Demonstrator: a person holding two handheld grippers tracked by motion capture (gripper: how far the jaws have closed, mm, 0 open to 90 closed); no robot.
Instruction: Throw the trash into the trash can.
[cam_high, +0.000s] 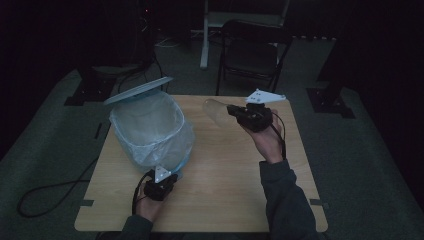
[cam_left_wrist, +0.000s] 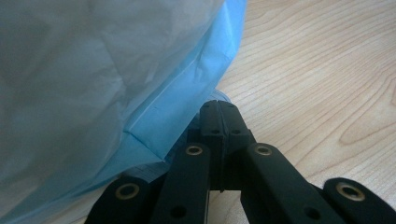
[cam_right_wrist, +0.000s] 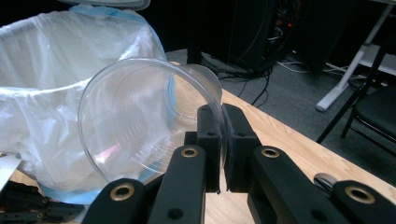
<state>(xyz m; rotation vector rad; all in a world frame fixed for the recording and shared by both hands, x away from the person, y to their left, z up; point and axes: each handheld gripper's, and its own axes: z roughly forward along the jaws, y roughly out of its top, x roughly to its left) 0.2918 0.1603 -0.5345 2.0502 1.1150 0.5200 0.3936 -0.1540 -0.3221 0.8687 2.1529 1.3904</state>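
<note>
So far your right gripper (cam_right_wrist: 220, 154) has its jaws clamped on the clear plastic cup's (cam_right_wrist: 140, 126) rim, your left gripper (cam_left_wrist: 219, 126) pinches the lined bin (cam_high: 150, 127) at its base, and the drop remains.

Clear cup (cam_right_wrist: 140, 126), blue bin (cam_left_wrist: 187, 107)

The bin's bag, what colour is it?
The bag is see-through white over a light blue bin. The right gripper view shows it best.

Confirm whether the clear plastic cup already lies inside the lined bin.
No: the right gripper holds the clear cup by its rim, outside the bin.
</note>
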